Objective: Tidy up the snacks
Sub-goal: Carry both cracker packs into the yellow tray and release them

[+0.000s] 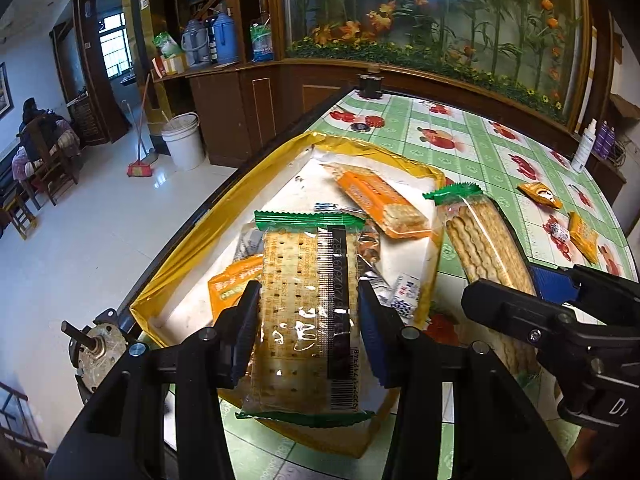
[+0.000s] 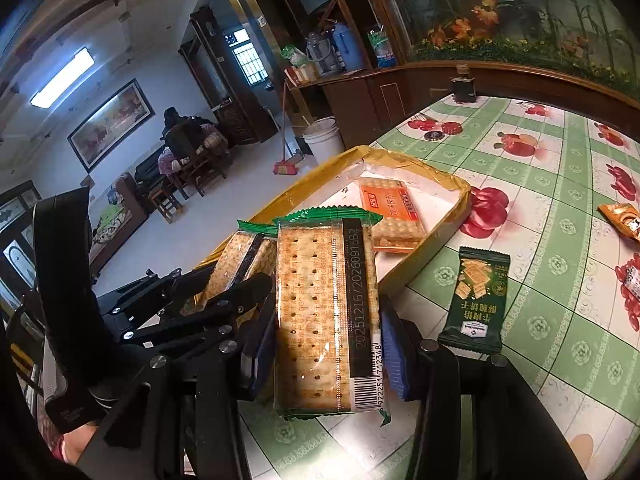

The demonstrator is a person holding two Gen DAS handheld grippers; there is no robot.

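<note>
Over the yellow box (image 1: 434, 184) on the table (image 1: 480, 140), the left gripper (image 1: 310, 324) has its fingers clenched on a cracker pack (image 1: 304, 312). At 3 o'clock of it, the right gripper (image 2: 328, 344) grips a second cracker pack (image 2: 320, 320). An orange pack (image 1: 380, 200) lies inside the box, and a dark green pack (image 2: 476, 300) lies on the table.

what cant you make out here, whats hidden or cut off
- Left wrist view: small packets in the yellow tray lie partly under the held cracker pack.
- Right wrist view: orange snack is cut off by the right edge.
- Right wrist view: the left gripper's fingers hide behind its own frame.
</note>
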